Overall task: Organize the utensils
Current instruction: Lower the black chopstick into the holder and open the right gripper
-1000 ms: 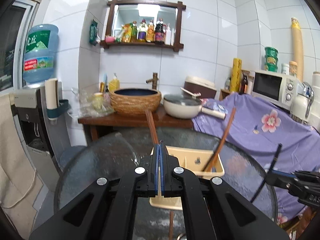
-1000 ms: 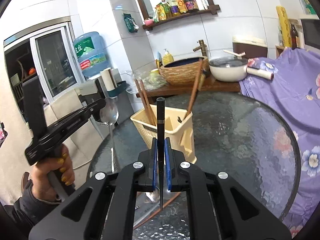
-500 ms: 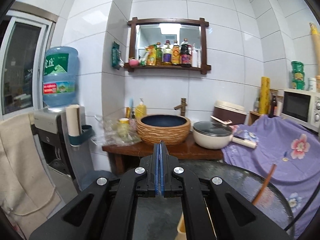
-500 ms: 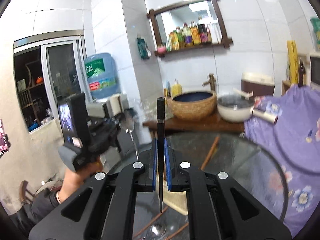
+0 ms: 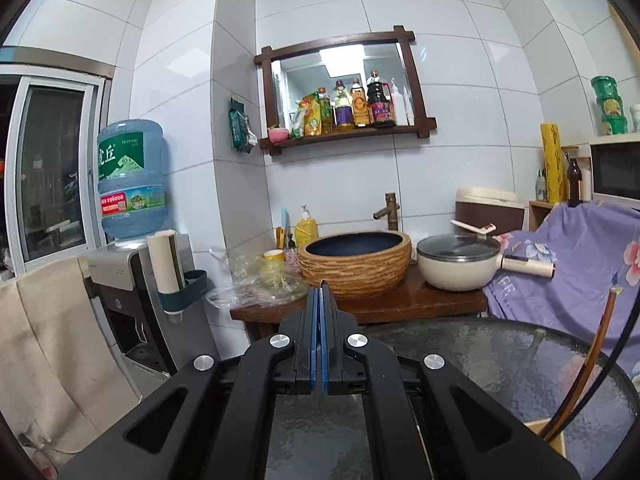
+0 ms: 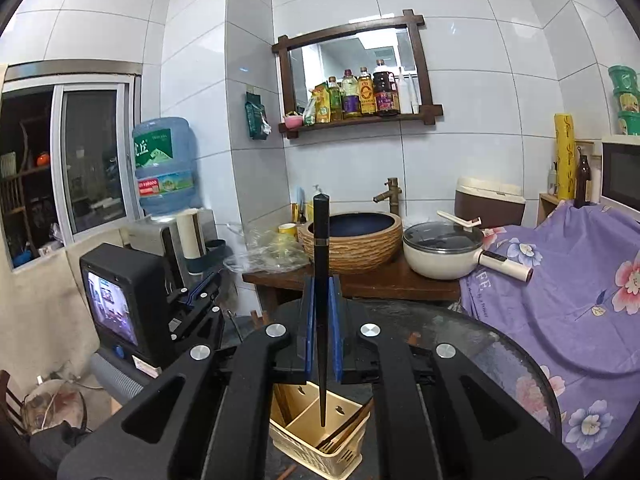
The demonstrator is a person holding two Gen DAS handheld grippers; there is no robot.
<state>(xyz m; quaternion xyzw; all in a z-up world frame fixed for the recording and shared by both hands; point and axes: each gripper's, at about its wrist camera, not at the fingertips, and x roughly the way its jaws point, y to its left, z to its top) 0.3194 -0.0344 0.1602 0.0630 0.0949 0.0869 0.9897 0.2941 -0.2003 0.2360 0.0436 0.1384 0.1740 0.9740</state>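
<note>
My right gripper (image 6: 320, 280) is shut on a black chopstick (image 6: 321, 232) and holds it upright. The chopstick's thin lower end points down over a compartment of the cream utensil holder (image 6: 304, 440), which stands on the round glass table (image 6: 480, 352). Brown chopsticks (image 6: 348, 428) lean in the holder's right compartment. My left gripper (image 5: 319, 294) is shut, its blue pads together with nothing between them. It is also in the right wrist view, as the left gripper (image 6: 204, 286) to the left of the holder. In the left wrist view, a brown chopstick (image 5: 596, 360) leans out of the holder's corner (image 5: 548, 436).
Behind the glass table (image 5: 480, 360) a wooden stand (image 5: 400, 308) carries a woven basin (image 5: 356, 264) and a cream pot (image 5: 458, 264). A water dispenser (image 5: 132, 280) stands at the left. A purple flowered cloth (image 6: 560, 288) covers furniture on the right.
Both grippers rose and tipped upward, so the holder slid to the bottom of both views. The left gripper drew away leftward from the holder. The right one stays shut on the black chopstick.
</note>
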